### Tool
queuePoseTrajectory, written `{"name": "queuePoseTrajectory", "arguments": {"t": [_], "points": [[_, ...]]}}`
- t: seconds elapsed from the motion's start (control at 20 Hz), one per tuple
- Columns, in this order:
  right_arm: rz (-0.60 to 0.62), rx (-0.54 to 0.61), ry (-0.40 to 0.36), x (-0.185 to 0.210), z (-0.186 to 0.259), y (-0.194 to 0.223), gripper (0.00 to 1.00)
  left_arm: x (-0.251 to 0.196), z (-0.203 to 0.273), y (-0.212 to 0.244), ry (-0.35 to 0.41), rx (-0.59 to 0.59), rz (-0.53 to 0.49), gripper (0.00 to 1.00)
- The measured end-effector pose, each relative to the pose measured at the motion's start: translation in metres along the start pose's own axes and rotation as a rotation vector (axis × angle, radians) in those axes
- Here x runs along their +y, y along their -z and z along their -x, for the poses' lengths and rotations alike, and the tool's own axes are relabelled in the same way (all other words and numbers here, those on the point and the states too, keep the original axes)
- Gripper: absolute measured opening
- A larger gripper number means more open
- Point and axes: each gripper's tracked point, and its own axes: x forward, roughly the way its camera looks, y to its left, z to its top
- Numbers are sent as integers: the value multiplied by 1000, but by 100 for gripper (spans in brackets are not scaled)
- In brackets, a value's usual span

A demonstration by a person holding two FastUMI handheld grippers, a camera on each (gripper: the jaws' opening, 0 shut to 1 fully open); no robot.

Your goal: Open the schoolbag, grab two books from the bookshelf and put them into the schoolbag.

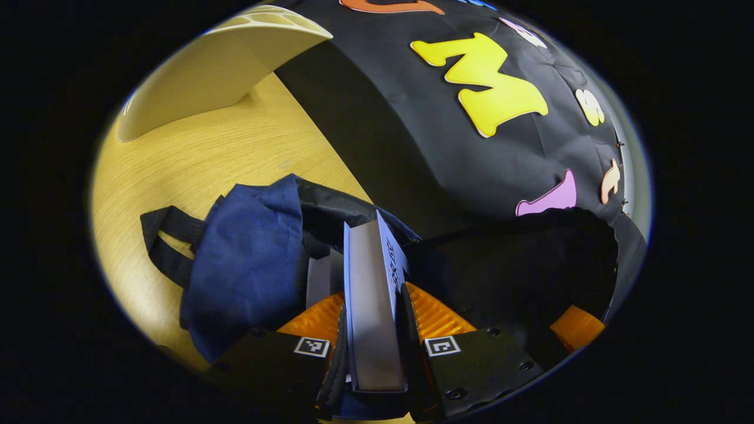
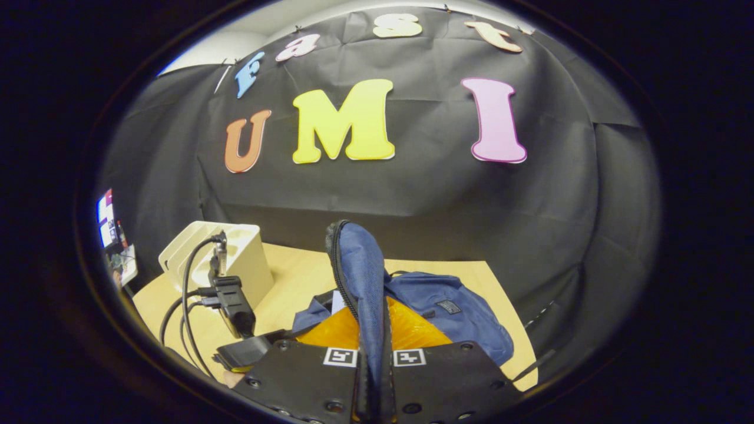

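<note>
Holding: left gripper [image 1: 372, 347] clamped on a book [image 1: 371, 306], both fingers pressed to its covers, page edge facing the camera
Book position: upright, spine end angled toward the open mouth of the schoolbag [image 1: 247, 265], just above the opening
2nd book: pale edge of another book [image 1: 321, 280] visible inside the bag, just beside the held one
Right gripper: right gripper [image 2: 372, 371] pinched together on the bag's flap [image 2: 360, 277], zipper edge running up its left side, fabric lifted upright
Schoolbag: dark blue, lying on the wooden table [image 1: 194, 159]; black straps [image 1: 165, 247] trailing off to the left in the left gripper view
Bag in right gripper view: main body [image 2: 453, 312] slumped on the table [image 2: 283, 277] to the right of the raised flap
Bookshelf: cream bookshelf [image 2: 235, 253] at table's far left in the right gripper view, well apart from the bag; same shelf [image 1: 218, 70] at the top of the left gripper view
Other gripper: left unit with black cables [image 2: 188, 288] visible low left in the right gripper view, just beside the bag
</note>
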Motion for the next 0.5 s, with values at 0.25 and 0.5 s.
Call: {"name": "queuePoseTrajectory", "arguments": {"t": [0.25,0.5], "points": [[-29,6,10,-9,-1,6,7,2,-7,15,1,37,15,49],[-64,9,31,-22,-1,13,8,1,-2,17,-40,82,-224,69]]}}
